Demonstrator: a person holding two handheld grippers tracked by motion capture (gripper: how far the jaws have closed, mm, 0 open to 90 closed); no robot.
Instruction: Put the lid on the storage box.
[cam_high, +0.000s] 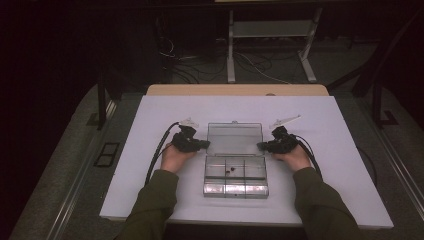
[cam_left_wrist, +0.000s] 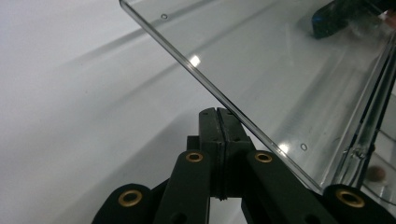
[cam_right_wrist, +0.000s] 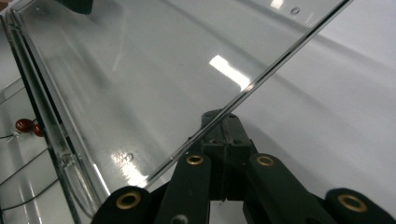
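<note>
Item: clear plastic compartment box (cam_high: 235, 175), set near the middle of the white surface (cam_high: 150, 175), just in front of the person. Its lid (cam_high: 235, 137) is swung open away from the person and stands tilted back on its hinge. The tray has divided cells; small dark red components (cam_high: 230, 171) lie in a middle cell and appear again, with thin leads, in the right gripper view (cam_right_wrist: 25, 126).

Left gripper (cam_high: 202, 144): jaws fully closed on each other, gripping nothing; the tip sits at the lid's left edge (cam_left_wrist: 219, 95), apparently beneath or against it.

Right gripper (cam_high: 262, 146): likewise closed and empty, tip at the lid's right edge (cam_right_wrist: 252, 86).

Purpose, as judged: the two closed tips meet the lid from opposite sides so it is propped or steered evenly, without twisting the hinge. Whether the lid is being opened or lowered cannot be told.

Hands (cam_high: 175, 156) rest on the surface either side of the box, probably for steadiness.
</note>
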